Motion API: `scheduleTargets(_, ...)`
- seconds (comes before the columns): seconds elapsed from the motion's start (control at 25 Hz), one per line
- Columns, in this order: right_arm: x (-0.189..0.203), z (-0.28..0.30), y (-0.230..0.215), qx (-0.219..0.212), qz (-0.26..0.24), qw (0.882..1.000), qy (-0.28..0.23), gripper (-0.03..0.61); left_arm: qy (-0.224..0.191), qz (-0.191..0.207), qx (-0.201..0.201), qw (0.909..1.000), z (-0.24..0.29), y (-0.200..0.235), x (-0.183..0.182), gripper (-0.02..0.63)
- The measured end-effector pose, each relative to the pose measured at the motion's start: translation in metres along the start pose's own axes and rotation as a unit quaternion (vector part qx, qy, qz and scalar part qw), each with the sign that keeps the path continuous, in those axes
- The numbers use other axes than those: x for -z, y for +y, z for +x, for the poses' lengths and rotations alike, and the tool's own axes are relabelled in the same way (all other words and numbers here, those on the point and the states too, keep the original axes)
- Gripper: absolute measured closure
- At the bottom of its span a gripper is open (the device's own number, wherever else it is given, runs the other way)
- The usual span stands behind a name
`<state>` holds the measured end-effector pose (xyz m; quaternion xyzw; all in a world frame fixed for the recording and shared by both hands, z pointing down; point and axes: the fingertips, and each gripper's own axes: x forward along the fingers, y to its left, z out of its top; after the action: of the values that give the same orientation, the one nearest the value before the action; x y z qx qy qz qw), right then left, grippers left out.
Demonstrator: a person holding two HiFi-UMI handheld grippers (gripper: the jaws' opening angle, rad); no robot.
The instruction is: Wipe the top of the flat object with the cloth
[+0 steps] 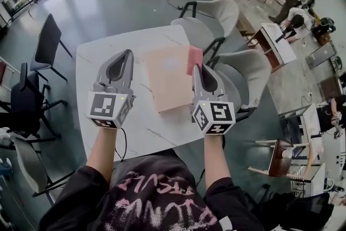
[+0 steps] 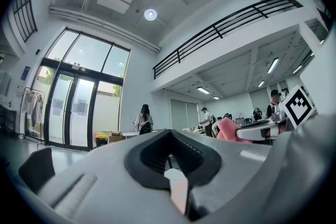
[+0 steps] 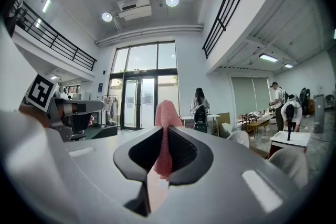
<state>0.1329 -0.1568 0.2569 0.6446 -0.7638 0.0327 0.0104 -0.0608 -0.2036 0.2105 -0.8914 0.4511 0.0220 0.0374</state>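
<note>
While both bare forearms reached forward side by side over the white table (image 1: 102, 54), each hand held a gripper pointing away from the person. The left gripper (image 1: 128, 53) had its jaws closed together, empty. The right gripper (image 1: 195, 67) was clamped on a pink cloth (image 1: 194, 58) at the far right corner of the flat board (image 1: 167, 81), which lay on the table between the grippers.

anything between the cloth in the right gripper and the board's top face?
Nothing visible. The cloth, pinched in the right gripper, is at the board's right edge, and the board's top is bare. The left gripper is off its left side, shut.
</note>
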Motion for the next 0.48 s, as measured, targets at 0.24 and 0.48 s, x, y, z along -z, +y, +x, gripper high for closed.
scheduleTargets(0.24,-0.011,-0.003,-0.002,0.002,-0.001,1.0,-0.011,0.531,-0.01,0.007,-0.002,0.9999,-0.002,0.0,-0.011,0.612)
scheduleTargets(0.48,-0.015,-0.006,-0.002,0.006,0.001,1.0,-0.014,0.531,-0.015,0.006,-0.005,0.9999,-0.003,0.002,-0.017,0.612)
